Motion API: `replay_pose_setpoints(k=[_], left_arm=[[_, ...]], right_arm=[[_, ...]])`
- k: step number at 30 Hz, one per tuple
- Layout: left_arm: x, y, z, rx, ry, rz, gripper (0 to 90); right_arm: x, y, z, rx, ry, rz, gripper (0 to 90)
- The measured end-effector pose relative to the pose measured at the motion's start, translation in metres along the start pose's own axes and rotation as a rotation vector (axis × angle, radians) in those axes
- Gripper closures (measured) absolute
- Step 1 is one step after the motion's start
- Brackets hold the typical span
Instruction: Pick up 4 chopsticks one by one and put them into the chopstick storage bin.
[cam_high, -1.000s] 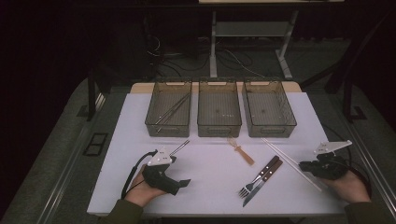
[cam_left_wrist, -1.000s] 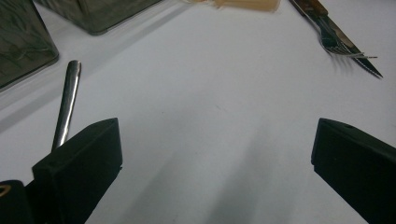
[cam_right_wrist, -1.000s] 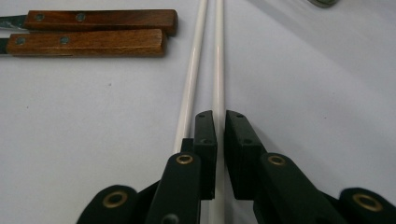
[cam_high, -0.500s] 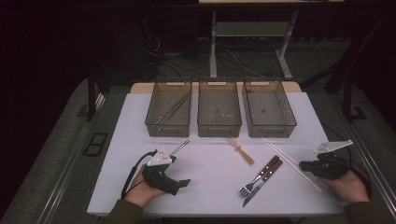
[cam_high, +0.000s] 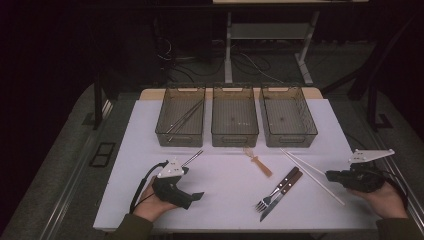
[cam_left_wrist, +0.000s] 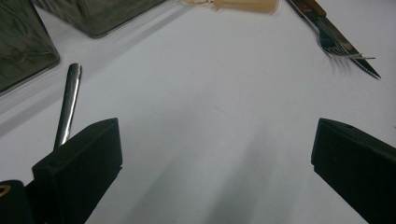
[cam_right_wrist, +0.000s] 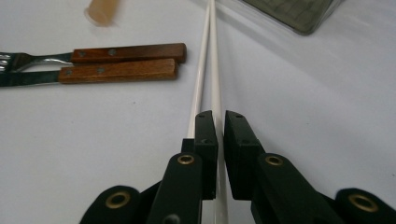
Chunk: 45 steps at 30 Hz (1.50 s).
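A pair of white chopsticks (cam_high: 312, 175) lies slanted at the right of the white table (cam_high: 150, 130). My right gripper (cam_high: 330, 175) sits at their near end. In the right gripper view its jaws (cam_right_wrist: 220, 116) stand almost together, shut on one white chopstick (cam_right_wrist: 214, 56), while the other stick runs just left of the left jaw. My left gripper (cam_high: 192, 182) rests on the table at the front left. Its jaws (cam_left_wrist: 215, 154) are wide open with bare table between them. A metal utensil handle (cam_left_wrist: 70, 98) lies beside its left jaw.
Three dark see-through bins (cam_high: 182, 117) (cam_high: 234, 117) (cam_high: 287, 117) stand in a row at the back; the left one holds metal utensils. A fork and knife with wooden handles (cam_high: 280, 187) and a small tan utensil (cam_high: 259, 162) lie mid-table.
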<state>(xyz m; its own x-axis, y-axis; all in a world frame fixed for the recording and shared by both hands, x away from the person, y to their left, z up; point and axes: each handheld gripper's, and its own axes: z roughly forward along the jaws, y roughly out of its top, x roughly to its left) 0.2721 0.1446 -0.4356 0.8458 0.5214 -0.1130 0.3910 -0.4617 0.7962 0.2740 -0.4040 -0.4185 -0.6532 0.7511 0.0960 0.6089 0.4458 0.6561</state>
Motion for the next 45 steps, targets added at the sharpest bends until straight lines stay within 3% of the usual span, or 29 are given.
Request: replay_pose_setpoints(k=[13,31,45], left_arm=[[0.001,0.000,-0.001,-0.011,-0.004,0.001,0.0],[0.004,-0.003,0.000,-0.007,0.004,-0.004,0.0],[0.003,-0.002,0.000,-0.010,-0.001,-0.007,0.0]], right_arm=[[0.004,0.002,-0.014,-0.075,0.077,-0.001,84.1],[0.032,0.029,0.002,-0.126,0.159,-0.085,84.1],[0.044,0.057,0.013,-0.183,0.204,-0.101,84.1]])
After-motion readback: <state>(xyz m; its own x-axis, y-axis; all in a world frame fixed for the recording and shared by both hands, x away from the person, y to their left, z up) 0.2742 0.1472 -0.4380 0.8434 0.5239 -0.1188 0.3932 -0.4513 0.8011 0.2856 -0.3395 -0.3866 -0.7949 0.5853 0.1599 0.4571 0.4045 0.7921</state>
